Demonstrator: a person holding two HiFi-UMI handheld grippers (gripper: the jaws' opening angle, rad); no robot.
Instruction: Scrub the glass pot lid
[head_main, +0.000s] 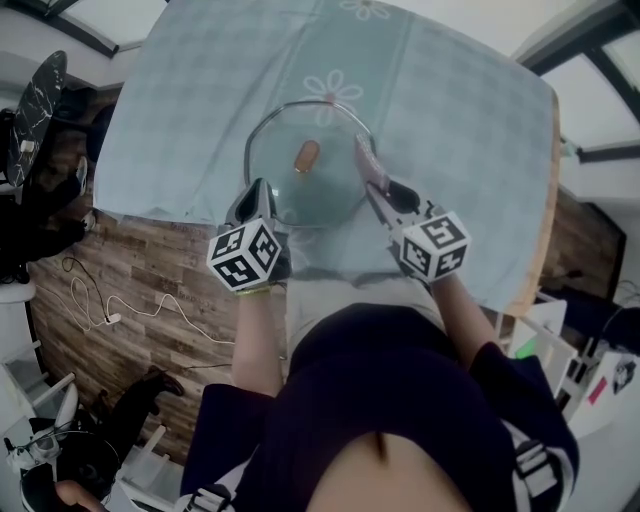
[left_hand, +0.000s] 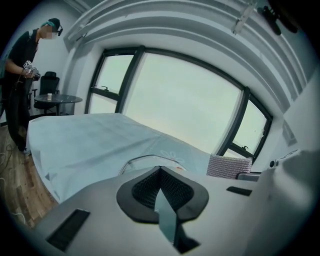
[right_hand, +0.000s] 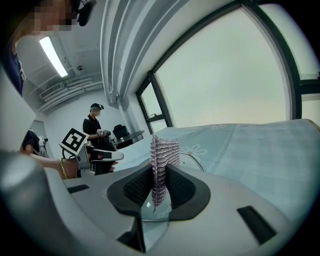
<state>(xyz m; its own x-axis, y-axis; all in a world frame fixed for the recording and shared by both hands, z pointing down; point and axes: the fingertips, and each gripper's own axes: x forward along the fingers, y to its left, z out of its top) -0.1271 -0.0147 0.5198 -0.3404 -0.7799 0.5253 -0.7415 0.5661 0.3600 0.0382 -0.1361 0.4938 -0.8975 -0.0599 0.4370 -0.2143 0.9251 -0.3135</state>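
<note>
Nearest the person, the left claw (head_main: 256, 190) is sitting pinched shut at the near-left rim of the glass pot lid (head_main: 322, 195), while the right claw (head_main: 384, 193) is clamping a scrub pad (head_main: 367, 160) upright at its right edge. The lid is lying on the blue-clothed worktop (head_main: 470, 130), brown knob (head_main: 307, 155) uppermost.

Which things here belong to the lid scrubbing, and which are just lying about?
Job: glass pot lid, scrubbing cloth in the right gripper, left gripper at the lid's rim.
Lying about: white cable on the floor, round side table, office chair.
</note>
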